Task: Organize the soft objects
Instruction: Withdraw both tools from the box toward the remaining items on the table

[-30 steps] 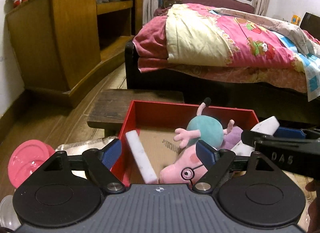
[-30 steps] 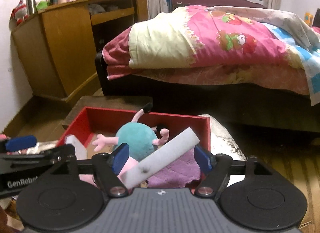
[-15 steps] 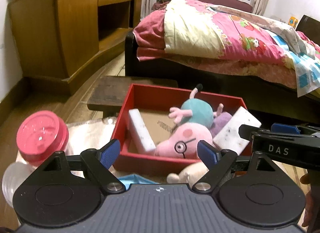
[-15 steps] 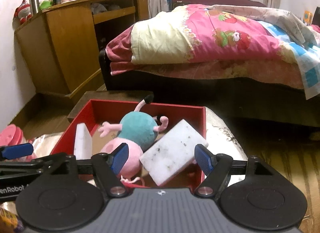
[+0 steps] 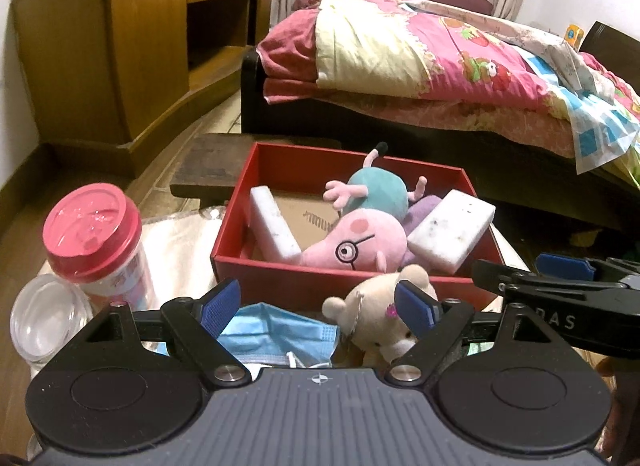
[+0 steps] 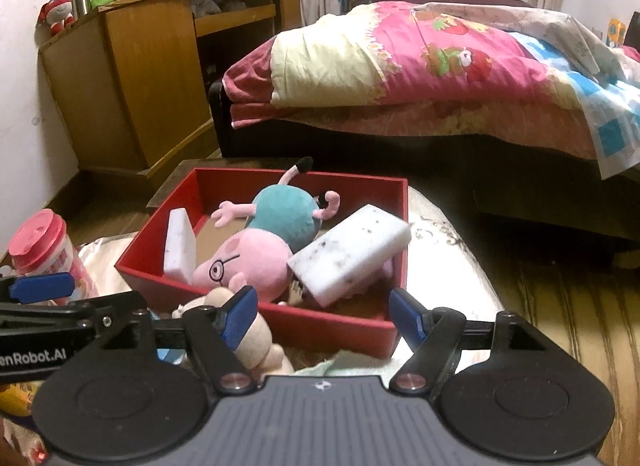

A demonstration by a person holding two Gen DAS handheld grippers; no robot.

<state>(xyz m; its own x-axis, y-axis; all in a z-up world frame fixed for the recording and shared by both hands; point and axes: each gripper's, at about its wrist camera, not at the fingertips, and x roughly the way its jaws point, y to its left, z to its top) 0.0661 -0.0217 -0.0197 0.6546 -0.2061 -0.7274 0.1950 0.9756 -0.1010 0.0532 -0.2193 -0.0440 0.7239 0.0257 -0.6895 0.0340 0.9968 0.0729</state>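
A red box (image 5: 280,280) holds a pink pig plush (image 5: 360,242) in a teal dress, a white sponge (image 5: 272,225) leaning on the left wall, a second speckled white sponge (image 5: 450,231) resting on the plush, and a purple cloth (image 5: 422,207). In front of the box lie a beige teddy bear (image 5: 376,326) and a blue face mask (image 5: 276,334). My left gripper (image 5: 318,308) hovers open above them, touching neither. My right gripper (image 6: 320,316) stands open before the box's front wall (image 6: 332,330), with the teddy bear (image 6: 256,342) beside its left finger.
A pink-lidded jar (image 5: 96,242) and a clear lid (image 5: 44,314) stand left of the box on a white cloth (image 6: 448,266). A dark wooden stool (image 5: 216,165) lies behind the box, then a bed (image 5: 440,65) and a wooden cabinet (image 5: 120,45).
Both grippers have drawn back from the box. The speckled sponge, earlier between the right fingers, now rests in the box. The teddy bear and mask have come into view.
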